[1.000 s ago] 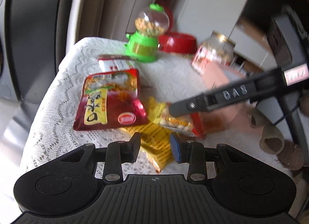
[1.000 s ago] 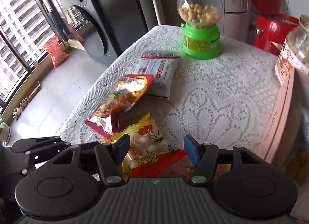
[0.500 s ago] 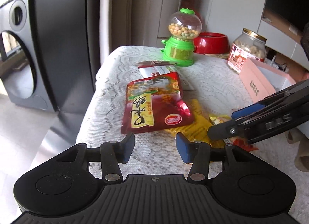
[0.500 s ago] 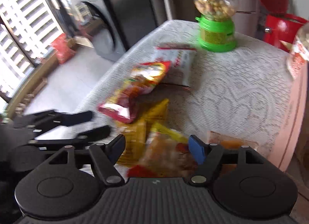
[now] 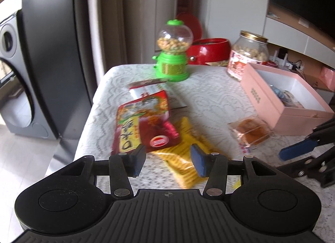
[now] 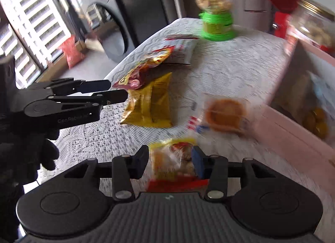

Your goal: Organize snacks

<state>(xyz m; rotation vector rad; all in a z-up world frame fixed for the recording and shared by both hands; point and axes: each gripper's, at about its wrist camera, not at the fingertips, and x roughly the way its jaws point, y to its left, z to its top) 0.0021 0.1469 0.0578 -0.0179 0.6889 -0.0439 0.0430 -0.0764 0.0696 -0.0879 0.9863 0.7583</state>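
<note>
We see a red pouch (image 5: 144,125) lying flat, overlapping a yellow bag (image 5: 184,151) beneath its near corner and a white packet (image 5: 150,88) behind it. A clear-wrapped orange pastry (image 5: 250,131) lies just beside the open pink box (image 5: 263,98). A small yellow-red snack bag (image 6: 173,159) sits between blue pads.

Daylight is streaming through a tall window (image 6: 27,23) onto a pale floor (image 5: 23,159), while a dark speaker (image 5: 18,71) is standing beside a table (image 5: 213,100) draped in white lace.
</note>
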